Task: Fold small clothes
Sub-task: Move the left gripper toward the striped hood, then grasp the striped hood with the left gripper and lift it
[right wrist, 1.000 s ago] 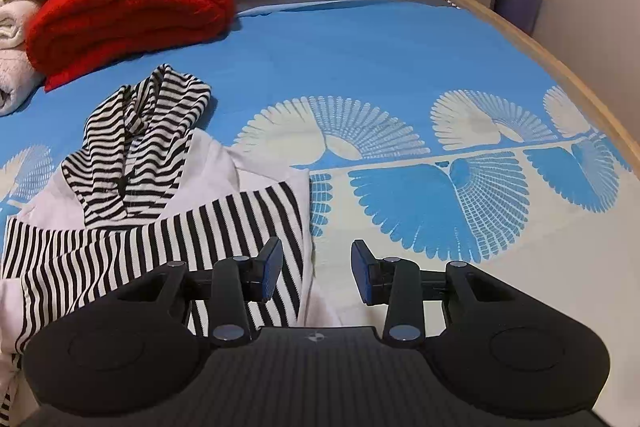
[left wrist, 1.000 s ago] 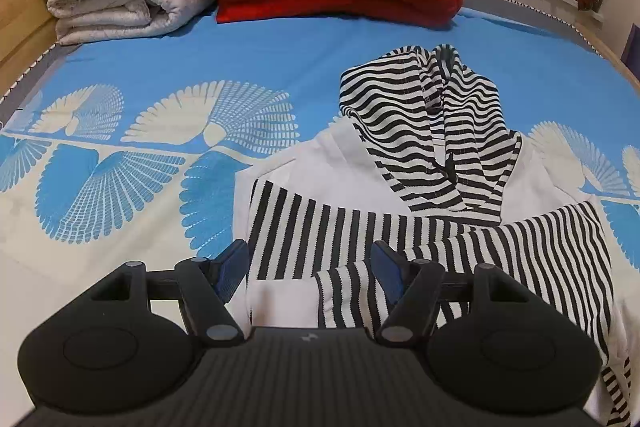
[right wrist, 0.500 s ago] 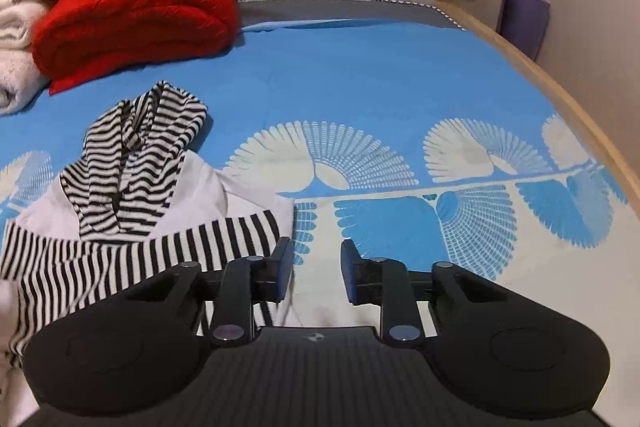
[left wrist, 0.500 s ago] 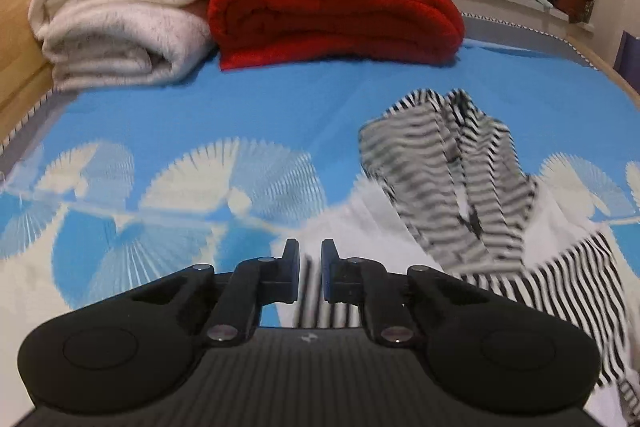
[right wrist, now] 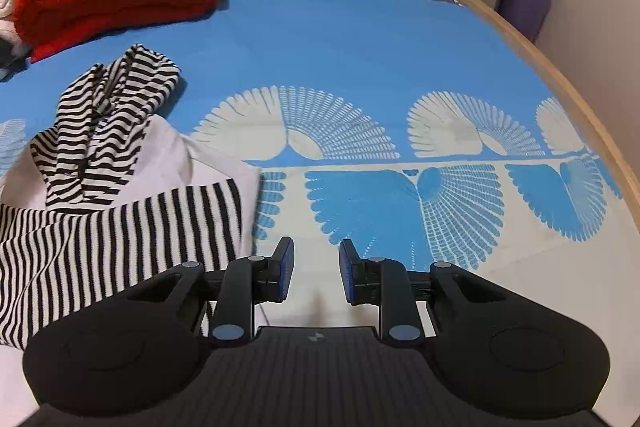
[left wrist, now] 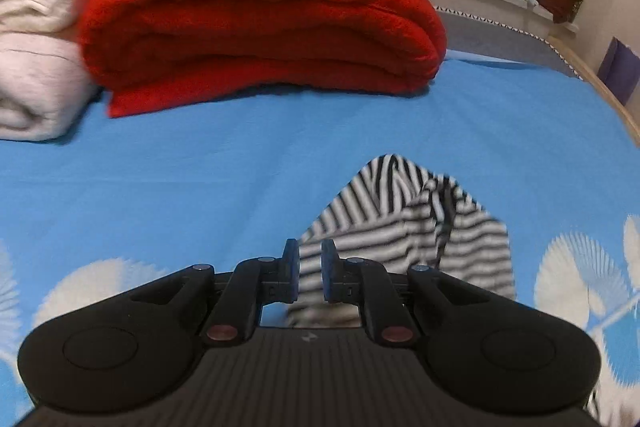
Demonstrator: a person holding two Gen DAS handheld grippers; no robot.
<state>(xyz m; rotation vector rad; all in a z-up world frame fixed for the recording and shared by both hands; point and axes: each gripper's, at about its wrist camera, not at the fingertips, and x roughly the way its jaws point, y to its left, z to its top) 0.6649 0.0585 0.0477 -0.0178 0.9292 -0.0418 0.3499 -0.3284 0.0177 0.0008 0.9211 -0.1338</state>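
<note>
Cloth pickup looks under way: my left gripper [left wrist: 310, 269], spread wide over the striped hoodie [right wrist: 120, 187] a second ago, now has its jaws drawn to a narrow gap, and its view has swung forward toward the striped hood [left wrist: 412, 227] and the folded red blanket [left wrist: 260, 11]. I cannot tell whether fabric is actually pinched there; the hem sits under the tool, out of sight, and the hood is blurred. Judging from that, the bottom edge is probably being carried up toward the hood for a crosswise fold, not yet laid down. The hoodie lies flat on the blue patterned bedsheet [right wrist: 360, 47], sleeves folded across the white body, hood pointing at the blanket. My right gripper [right wrist: 316, 271] has also narrowed since a second ago but stays partly spread, holding nothing I can see, sitting just beside the garment's right edge over bare sheet. Room: clear sheet between hood and red blanket, so the fold has space ahead; white blankets [left wrist: 36, 67] are stacked far left; wide open sheet to the right, ending at the wooden bed edge [right wrist: 560, 75], well apart.
</note>
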